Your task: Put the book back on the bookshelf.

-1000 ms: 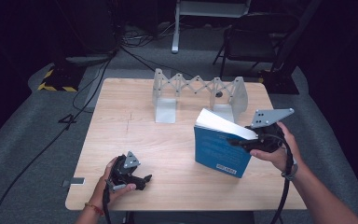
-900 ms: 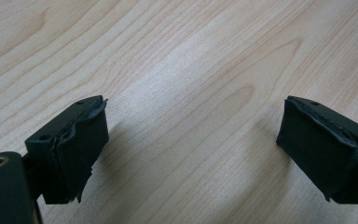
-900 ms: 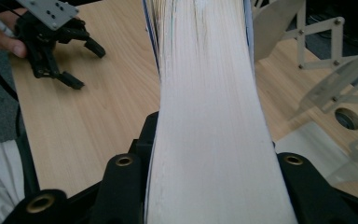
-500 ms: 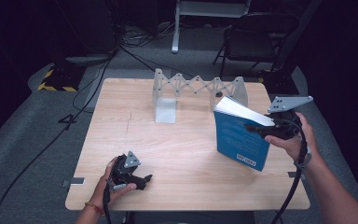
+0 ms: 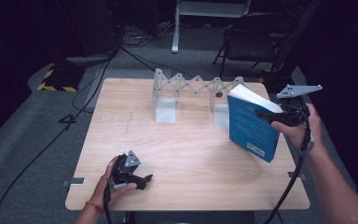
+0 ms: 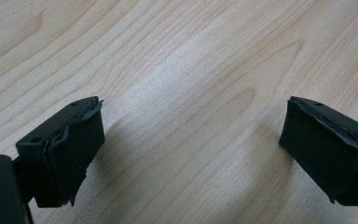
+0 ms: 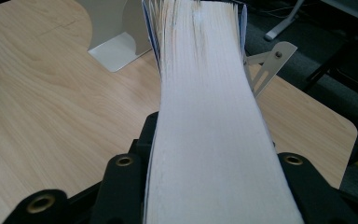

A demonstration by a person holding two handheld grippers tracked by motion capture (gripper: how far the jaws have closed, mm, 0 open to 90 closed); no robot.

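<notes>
At table right edge: right gripper (image 5: pixel 266 113) clamped on blue book (image 5: pixel 251 128); pads hidden by pages.
Left gripper (image 6: pixel 191 140): jaws apart, empty.

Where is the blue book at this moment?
In the high view the blue book is at the table's right side, clamped in the right hand-held gripper, just right of the expanding metal book rack.

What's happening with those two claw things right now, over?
Right gripper clamped on blue book, lifted off the table. Left gripper open, empty, resting low. Bookend rack behind; path clear.
</notes>
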